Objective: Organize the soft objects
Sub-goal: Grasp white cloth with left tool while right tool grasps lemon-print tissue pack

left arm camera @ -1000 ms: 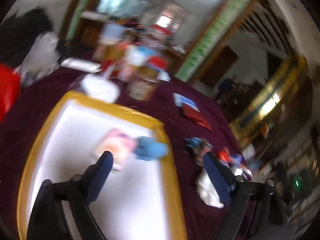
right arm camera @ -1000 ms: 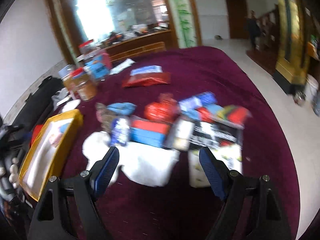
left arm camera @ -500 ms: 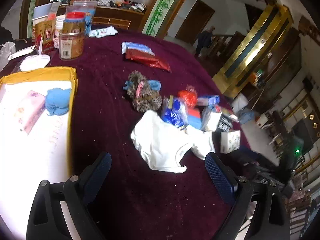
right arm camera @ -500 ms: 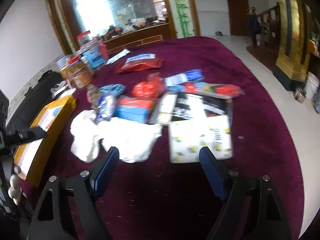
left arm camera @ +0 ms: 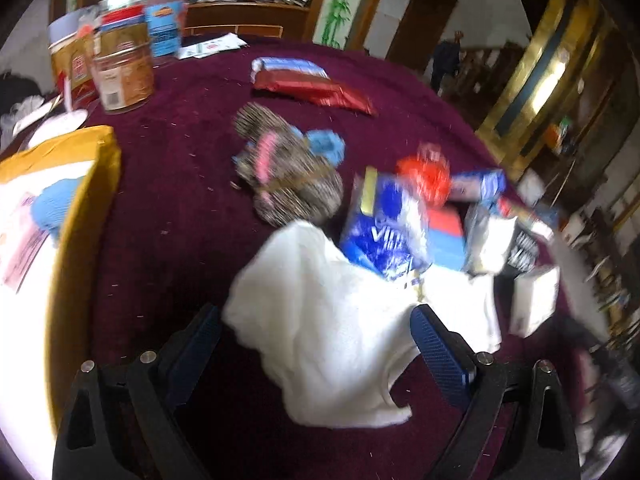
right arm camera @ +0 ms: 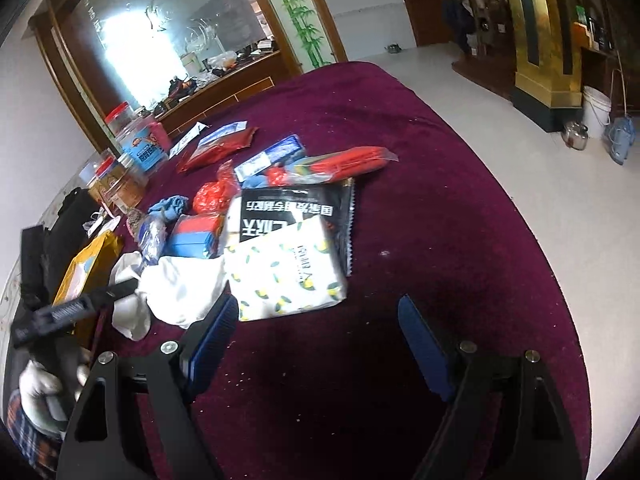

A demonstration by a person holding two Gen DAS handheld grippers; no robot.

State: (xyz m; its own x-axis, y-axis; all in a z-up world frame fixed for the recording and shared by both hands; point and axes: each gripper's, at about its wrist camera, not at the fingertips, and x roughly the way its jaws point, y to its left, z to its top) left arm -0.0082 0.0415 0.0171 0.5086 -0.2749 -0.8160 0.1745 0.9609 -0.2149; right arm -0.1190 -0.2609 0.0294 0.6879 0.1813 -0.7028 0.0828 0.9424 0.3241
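Left gripper (left arm camera: 316, 344) jaws spread wide, blue pads either side of the white garment (left arm camera: 332, 328), pads not pressing it as far as the blur allows. Garment lies crumpled on the maroon tablecloth (left arm camera: 180, 200), its far edge tucked under a blue snack packet (left arm camera: 384, 224). Left of it, the yellow-rimmed tray (left arm camera: 80, 216) holds a light blue soft item (left arm camera: 52, 208) and a pink flat pack (left arm camera: 20, 240).

Right gripper (right arm camera: 318, 328) also spread, nothing between the pads, just bare cloth. Its left pad sits just beside the lemon-print tissue pack (right arm camera: 284, 272), which overlaps a black printed bag (right arm camera: 296, 208). A gloved hand (right arm camera: 44, 380) shows at the lower left of the right wrist view, gripping the other tool.

Further back: leopard-print plush thing (left arm camera: 288, 176) with a pink band, touching a blue fabric piece (left arm camera: 326, 146). Red crinkly bag (left arm camera: 428, 172) near the packets. Beyond, a red foil pouch (left arm camera: 316, 90), then jars (left arm camera: 120, 68) at the table's far edge. Mirror (right arm camera: 172, 44) on the wall behind.
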